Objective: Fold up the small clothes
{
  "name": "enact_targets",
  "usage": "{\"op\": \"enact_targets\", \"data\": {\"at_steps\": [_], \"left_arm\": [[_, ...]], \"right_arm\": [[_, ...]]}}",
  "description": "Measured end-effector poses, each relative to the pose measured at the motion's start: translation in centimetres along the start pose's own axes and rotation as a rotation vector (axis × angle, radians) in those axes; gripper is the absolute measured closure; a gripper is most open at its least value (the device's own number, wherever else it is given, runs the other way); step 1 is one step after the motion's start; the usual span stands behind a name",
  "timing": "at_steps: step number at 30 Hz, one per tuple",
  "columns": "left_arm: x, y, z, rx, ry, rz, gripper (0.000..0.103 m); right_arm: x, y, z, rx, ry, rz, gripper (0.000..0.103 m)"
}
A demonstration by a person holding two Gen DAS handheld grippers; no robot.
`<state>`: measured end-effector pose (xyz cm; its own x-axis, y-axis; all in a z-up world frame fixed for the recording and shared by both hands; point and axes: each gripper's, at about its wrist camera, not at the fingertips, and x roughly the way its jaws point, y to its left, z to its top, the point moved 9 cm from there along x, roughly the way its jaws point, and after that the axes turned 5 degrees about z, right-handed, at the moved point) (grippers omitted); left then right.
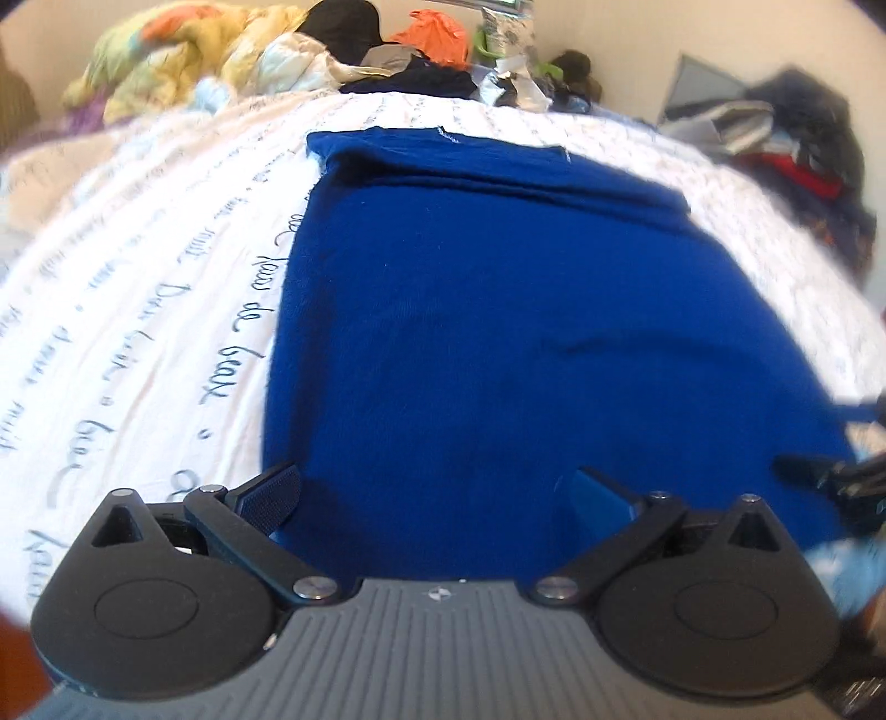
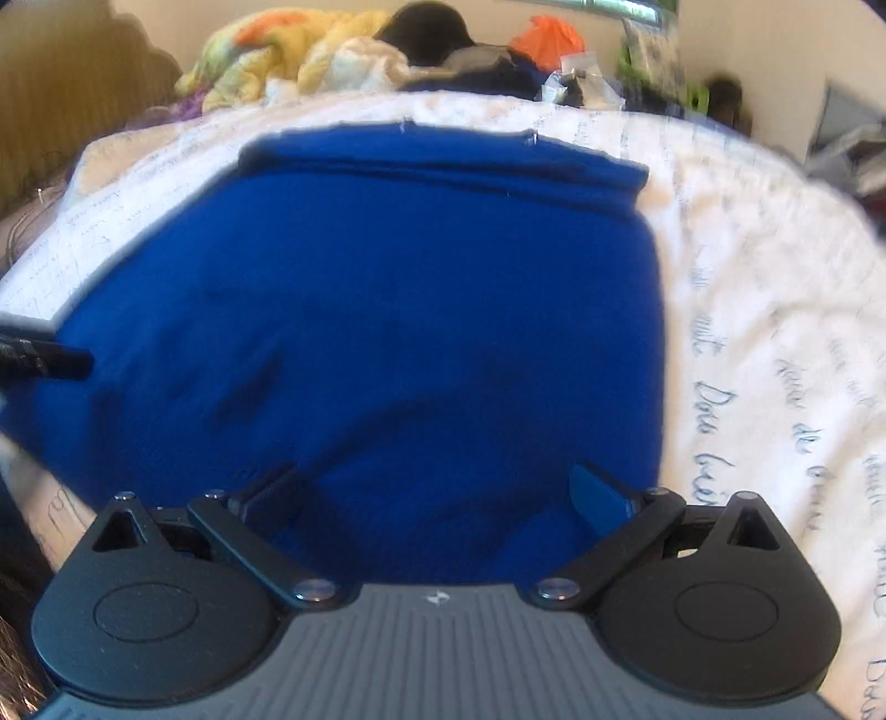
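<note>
On the bed, a white sheet [image 1: 138, 310] printed with script lies under a blue garment [image 1: 487, 343], spread flat with its far edge folded into a band; at the garment's near left corner the left gripper [image 1: 437, 498] stands wide open, its 2 fingers apart over the cloth, gripping nothing; at the near right the right gripper [image 2: 437, 498] is spread just as wide, likewise empty; behind, piled clothes [image 1: 232, 50] line the wall.

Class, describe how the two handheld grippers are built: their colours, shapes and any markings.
Both the left gripper and right gripper look alike: a ribbed grey body with a small white emblem, two rounded black housings, black link arms with silver pins, and blue textured finger pads.
</note>
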<state>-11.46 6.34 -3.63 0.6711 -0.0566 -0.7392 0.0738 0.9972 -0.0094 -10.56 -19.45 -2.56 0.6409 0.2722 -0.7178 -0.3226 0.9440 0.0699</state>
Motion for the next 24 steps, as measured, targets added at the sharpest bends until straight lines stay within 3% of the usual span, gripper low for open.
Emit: {"op": "enact_targets", "data": {"at_steps": [2, 4, 6, 8, 10, 11, 14, 16, 19, 24], "left_arm": [[-1.4, 0.7, 0.1, -0.012, -0.013, 0.0, 0.0], [-2.9, 2.1, 0.1, -0.077, -0.014, -0.037, 0.0], [-3.4, 3.8, 0.0, -0.183, 0.02, -0.118, 0.0], [-2.8, 5.4, -0.6, -0.32, 0.097, -0.23, 0.0], [-1.9, 6.4, -1.4, -0.448, 0.155, -0.349, 0.0], [-1.9, 6.6, -1.5, -0.483, 0.162, -0.395, 0.0], [-1.7, 5.8, -2.1, -0.588, 0.252, -0.594, 0.0], [-1.5, 5.3, -3.0, -0.647, 0.298, -0.687, 0.0], [-1.5, 5.5, -3.1, -0.679, 0.312, -0.695, 0.001], [-1.4, 5.7, -2.8, -0.659, 0.328, -0.655, 0.016]], "right_arm": [[-1.3, -0.7, -0.1, 0.103, 0.041, 0.048, 0.0], [-3.7, -2.6, -0.1, 0.301, 0.003, 0.158, 0.0], [-5.1, -5.1, -0.8, 0.549, 0.01, 0.34, 0.0], [-5.4, -7.3, -2.0, 0.701, 0.045, 0.433, 0.0], [-5.5, -8.6, -2.9, 0.7, 0.078, 0.379, 0.0], [-5.7, -8.4, -2.9, 0.693, 0.089, 0.4, 0.0], [-5.2, -5.9, -2.9, 0.712, 0.187, 0.587, 0.0], [-5.0, -4.2, -3.3, 0.706, 0.237, 0.683, 0.0], [-5.2, -4.1, -3.3, 0.711, 0.237, 0.7, 0.0], [-5.2, -4.8, -4.1, 0.802, 0.2, 0.714, 0.0]]}}
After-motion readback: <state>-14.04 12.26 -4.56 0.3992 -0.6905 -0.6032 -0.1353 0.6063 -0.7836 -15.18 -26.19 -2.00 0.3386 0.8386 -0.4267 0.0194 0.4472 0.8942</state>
